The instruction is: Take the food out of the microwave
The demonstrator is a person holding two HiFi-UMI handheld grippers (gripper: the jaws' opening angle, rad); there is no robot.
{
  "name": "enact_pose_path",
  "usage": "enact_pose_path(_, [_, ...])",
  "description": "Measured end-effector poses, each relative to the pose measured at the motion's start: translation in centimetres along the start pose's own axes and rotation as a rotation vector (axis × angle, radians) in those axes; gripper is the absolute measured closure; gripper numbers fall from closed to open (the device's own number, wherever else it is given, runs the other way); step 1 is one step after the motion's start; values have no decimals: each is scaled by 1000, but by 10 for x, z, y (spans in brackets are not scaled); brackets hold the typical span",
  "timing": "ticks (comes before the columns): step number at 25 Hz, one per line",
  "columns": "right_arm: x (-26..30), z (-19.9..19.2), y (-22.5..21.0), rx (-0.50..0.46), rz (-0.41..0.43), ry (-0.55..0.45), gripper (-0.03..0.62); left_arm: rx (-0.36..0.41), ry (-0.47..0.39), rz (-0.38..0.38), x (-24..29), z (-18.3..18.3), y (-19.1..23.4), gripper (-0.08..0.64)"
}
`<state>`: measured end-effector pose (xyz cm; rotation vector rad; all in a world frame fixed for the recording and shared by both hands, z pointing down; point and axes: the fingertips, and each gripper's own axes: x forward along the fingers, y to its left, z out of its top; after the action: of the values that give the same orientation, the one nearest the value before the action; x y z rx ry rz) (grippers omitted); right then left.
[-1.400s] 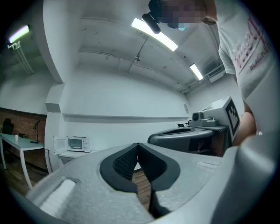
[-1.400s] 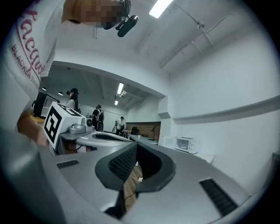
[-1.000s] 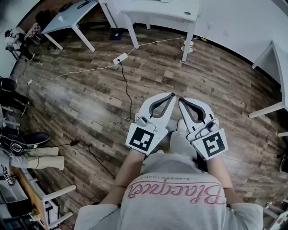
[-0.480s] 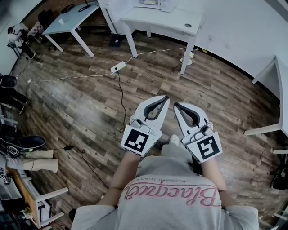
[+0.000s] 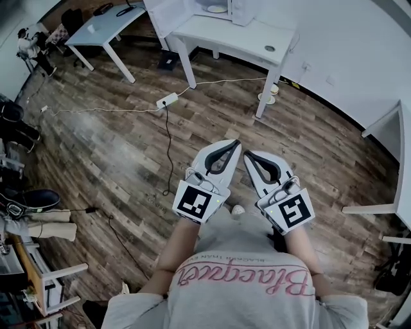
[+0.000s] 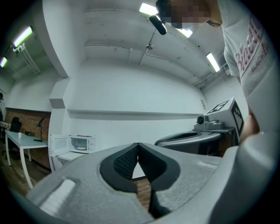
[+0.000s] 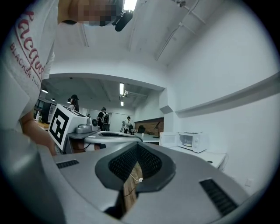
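Food (image 5: 217, 9) is far off; nearest, at frame centre, the left gripper (image 5: 235, 144) and right gripper (image 5: 247, 155) are both closed tight and empty, side by side above the wooden floor (image 5: 115, 148). Beyond them a power strip (image 5: 168, 100) and its cables could catch a foot on the way. Farthest, at the top edge, the food sits inside the open microwave (image 5: 221, 6) on a white desk (image 5: 257, 35).

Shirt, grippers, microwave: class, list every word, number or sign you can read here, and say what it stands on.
"Bla…": pink script on the shirt, upside down in the head view; the rest is unclear.
"BLACKE…": small print under it, cut off.
Square markers: pattern only, no words.
Microwave: too small to read.
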<state>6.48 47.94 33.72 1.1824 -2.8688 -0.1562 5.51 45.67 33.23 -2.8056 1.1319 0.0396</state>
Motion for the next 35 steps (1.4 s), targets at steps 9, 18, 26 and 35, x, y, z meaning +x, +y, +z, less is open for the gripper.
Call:
enact_pose_path(9, [27,-12,-37,23,24,7,581,8,25,26,34,-12,28,554])
enact_pose_path(18, [91,-13,-81,19,2,-6,581,9,6,20,70,-20,98,554])
enact_pose_path(26, [175,-20,-125,26,-5,0,581,-16,4,8,117,-35,180,554])
enact_pose_path(35, [280,-18,-171,36,-22,-2,581,10,11,-25,164,-37,281,554])
